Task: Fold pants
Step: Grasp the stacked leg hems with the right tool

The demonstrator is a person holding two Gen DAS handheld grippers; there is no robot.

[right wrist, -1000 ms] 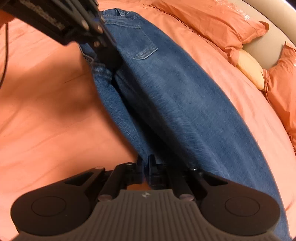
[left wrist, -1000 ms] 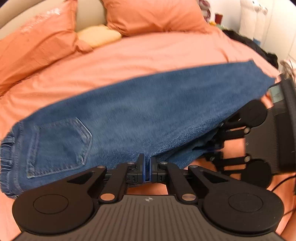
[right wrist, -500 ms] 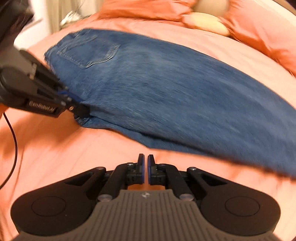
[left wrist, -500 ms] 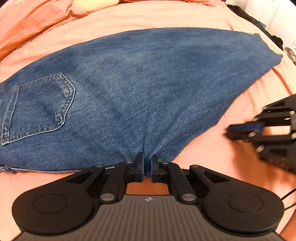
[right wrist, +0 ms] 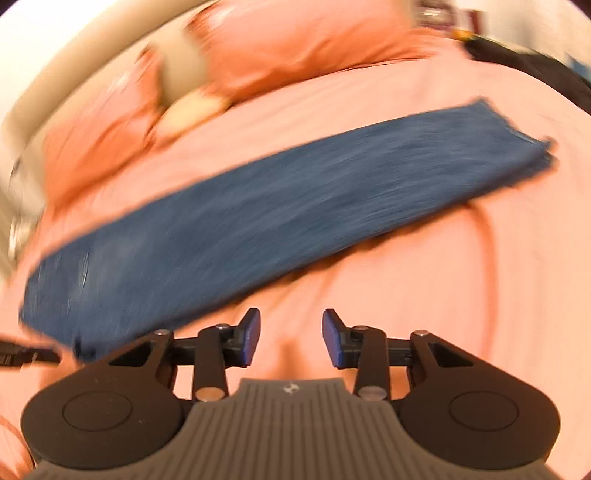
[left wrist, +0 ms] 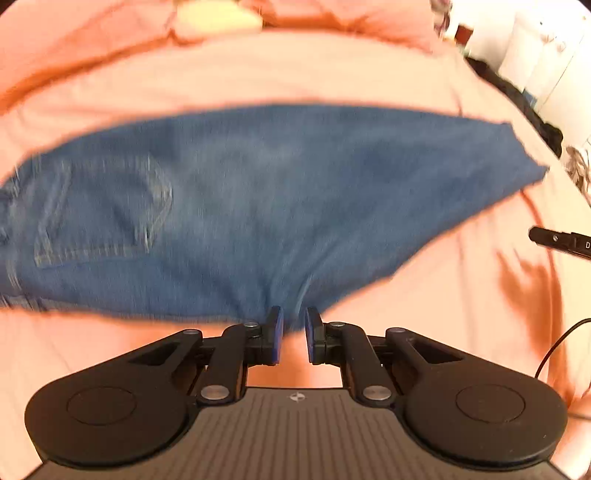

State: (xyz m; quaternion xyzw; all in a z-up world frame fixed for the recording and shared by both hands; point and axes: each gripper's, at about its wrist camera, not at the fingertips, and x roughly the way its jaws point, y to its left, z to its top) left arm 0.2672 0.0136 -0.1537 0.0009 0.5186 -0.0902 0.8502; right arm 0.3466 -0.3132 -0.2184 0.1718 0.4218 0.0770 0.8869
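The blue jeans (left wrist: 258,199) lie folded lengthwise on the orange bed, back pocket (left wrist: 107,214) at the left, leg hems at the right. My left gripper (left wrist: 292,334) is slightly open at the jeans' near edge, with the denim edge just between its blue pads; it does not pinch. In the right wrist view the jeans (right wrist: 258,214) stretch diagonally, blurred. My right gripper (right wrist: 291,338) is open and empty over bare sheet, just short of the jeans' near edge. Its tip shows in the left wrist view (left wrist: 557,242) at far right.
Orange pillows (right wrist: 295,48) and a yellow cushion (left wrist: 214,18) lie at the head of the bed. Dark clothing (left wrist: 517,99) and white furniture sit beyond the bed's right edge. A black cable (left wrist: 557,343) runs over the sheet at right.
Both grippers have let go of the jeans and opened. The jeans now lie flat on the bed. The right gripper has swung away to the right and pulled back.
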